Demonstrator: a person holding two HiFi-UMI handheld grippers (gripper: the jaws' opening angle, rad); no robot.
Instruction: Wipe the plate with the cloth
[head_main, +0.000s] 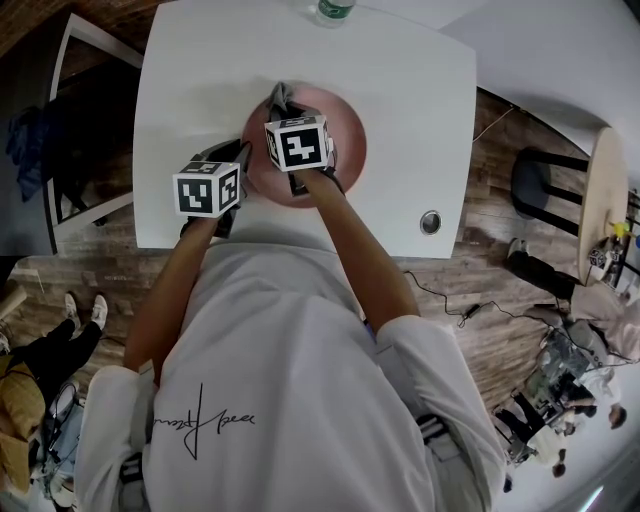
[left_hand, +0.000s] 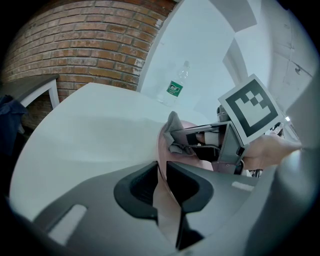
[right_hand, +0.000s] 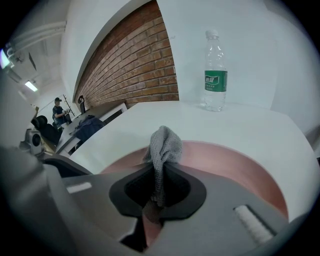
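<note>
Two clamped: left hand-held gripper (left_hand: 162, 172) on half-hidden plate (head_main: 347, 140), right hand-held gripper (right_hand: 159, 186) on cloth (right_hand: 165, 142)

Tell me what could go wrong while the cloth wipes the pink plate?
The left gripper pinches only the rim of the plate, so a hard push might make the plate slip out or tip. The right gripper holds the cloth by a thin bunched part, so rubbing could tug it loose. The bottle stands upright beyond the plate, and a long stroke might knock it over.
</note>
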